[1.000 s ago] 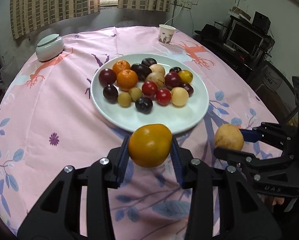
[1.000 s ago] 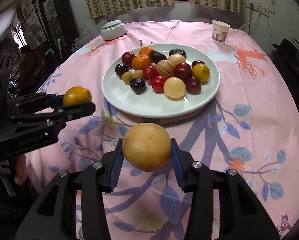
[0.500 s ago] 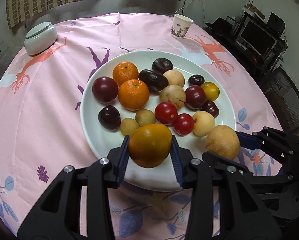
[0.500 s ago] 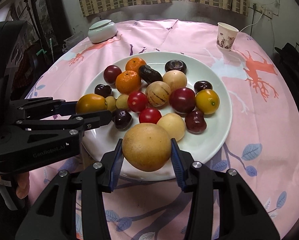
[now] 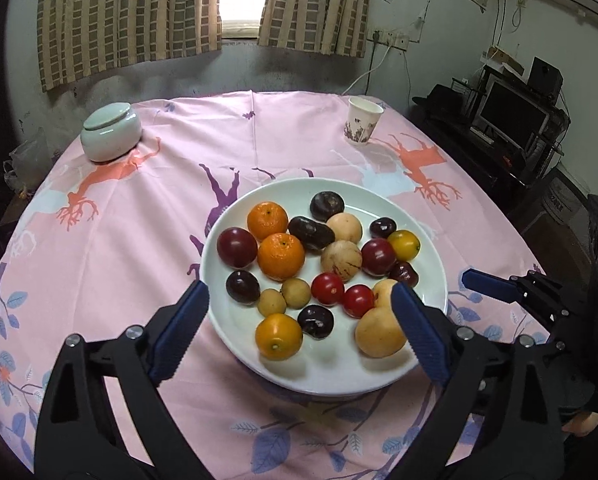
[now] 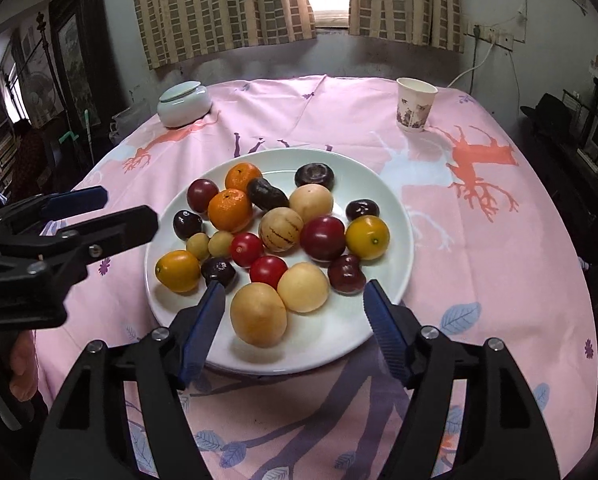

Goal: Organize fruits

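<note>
Left gripper (image 5: 299,312) jaws were opening, ribbed blue pads clear of the glossy orange fruit (image 5: 278,336) on the white plate (image 5: 435,268). Right gripper (image 6: 293,308) likewise opening; matte tan round fruit (image 6: 258,314) lay free, lower centre.

left gripper (image 5: 299,316) jaws opening wide, right gripper (image 6: 293,304) jaws opening

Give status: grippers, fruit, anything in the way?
Left gripper opening, nothing gripped. Right gripper opening, pads clear of the tan fruit lying between them. That and the orange fruit sit on the plate. Nothing in the way.
</note>
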Demonstrator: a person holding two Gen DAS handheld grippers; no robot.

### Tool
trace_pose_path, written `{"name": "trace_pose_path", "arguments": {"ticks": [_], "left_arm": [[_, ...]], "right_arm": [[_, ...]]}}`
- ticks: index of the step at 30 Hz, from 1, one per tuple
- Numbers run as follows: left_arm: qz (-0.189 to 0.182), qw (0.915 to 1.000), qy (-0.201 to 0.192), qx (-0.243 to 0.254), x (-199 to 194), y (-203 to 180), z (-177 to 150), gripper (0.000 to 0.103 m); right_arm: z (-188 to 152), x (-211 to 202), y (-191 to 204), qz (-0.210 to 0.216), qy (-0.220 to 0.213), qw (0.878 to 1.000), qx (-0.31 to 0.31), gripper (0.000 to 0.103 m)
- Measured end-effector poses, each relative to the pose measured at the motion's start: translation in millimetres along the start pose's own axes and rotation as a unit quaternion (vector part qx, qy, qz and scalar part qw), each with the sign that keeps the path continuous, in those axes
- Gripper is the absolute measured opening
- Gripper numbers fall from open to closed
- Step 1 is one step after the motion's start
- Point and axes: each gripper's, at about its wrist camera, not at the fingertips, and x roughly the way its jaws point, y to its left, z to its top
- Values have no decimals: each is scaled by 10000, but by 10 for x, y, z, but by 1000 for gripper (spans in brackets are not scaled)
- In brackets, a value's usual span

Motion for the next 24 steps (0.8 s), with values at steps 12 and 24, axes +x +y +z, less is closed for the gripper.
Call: {"name": "trace_pose_path", "arguments": {"ticks": [12,24], "left_arm": [[659,9975,-209,-112,-154,-195,-84,101],[712,9970,-207,-243,-37,-127,-162,101]], "right_arm": [[6,-230,-24,-906,-623,9939,87,102],[-91,-48,-49,-701,-425,9966,89,102]]}}
